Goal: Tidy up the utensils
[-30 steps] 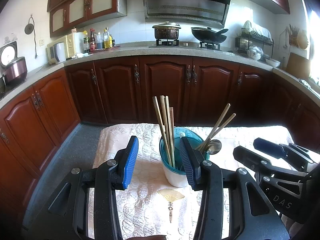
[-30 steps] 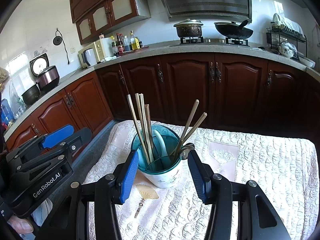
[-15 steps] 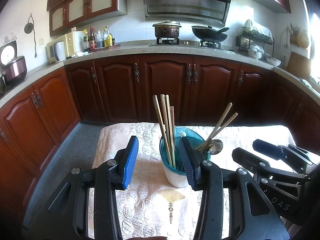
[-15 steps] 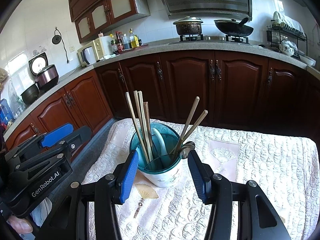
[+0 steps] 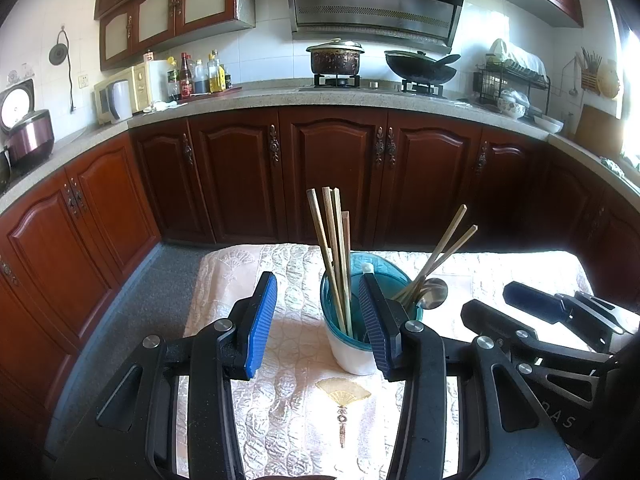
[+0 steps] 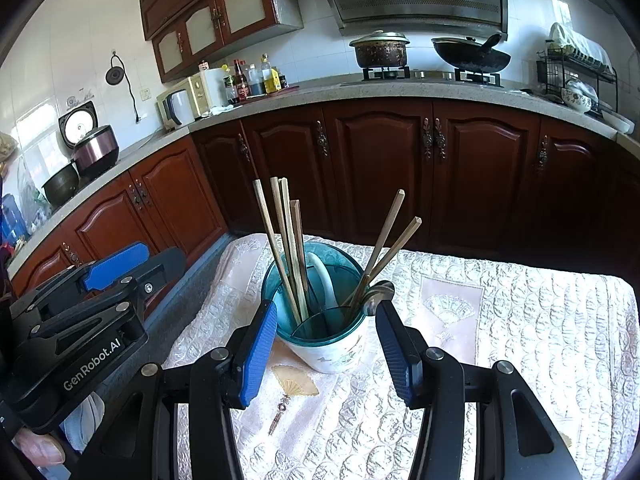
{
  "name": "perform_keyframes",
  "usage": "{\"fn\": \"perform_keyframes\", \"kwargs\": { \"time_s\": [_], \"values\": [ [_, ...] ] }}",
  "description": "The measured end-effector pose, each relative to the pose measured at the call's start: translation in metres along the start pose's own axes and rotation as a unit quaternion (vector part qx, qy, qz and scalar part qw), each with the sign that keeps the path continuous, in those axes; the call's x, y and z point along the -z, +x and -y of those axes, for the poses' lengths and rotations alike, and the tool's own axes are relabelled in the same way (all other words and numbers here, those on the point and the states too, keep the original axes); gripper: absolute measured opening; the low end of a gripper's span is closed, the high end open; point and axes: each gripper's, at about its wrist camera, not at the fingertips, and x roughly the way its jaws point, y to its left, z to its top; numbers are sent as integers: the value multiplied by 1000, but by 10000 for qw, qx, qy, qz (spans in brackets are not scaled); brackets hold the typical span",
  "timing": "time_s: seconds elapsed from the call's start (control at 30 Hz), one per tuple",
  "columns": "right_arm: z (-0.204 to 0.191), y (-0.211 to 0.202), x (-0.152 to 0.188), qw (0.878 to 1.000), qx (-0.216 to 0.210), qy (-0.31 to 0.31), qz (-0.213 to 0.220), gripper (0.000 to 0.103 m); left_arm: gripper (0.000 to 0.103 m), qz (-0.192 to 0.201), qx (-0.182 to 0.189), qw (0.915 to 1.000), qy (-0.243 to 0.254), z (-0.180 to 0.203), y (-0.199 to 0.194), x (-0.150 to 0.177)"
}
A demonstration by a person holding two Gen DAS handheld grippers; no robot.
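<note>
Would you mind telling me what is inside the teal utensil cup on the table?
The utensil cup holds wooden chopsticks, a white spoon and a metal spoon. Their lower ends and the cup's bottom are hidden.

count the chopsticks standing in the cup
6 chopsticks in the cup: four bunched on its left side, two leaning right by the metal spoon. More could be hidden inside.
</note>
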Motion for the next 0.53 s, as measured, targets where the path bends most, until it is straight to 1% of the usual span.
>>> {"fn": "perform_keyframes", "kwargs": {
  "time_s": [0.43, 0.53],
  "values": [
    [4, 1, 3, 10000, 32, 22, -48, 49, 42, 10, 76, 9999, -73, -1, 4, 4],
    [8, 2, 3, 10000, 57, 44, -58, 50, 42, -49, 117, 9999, -115, -2, 7, 4]
  ]
}}
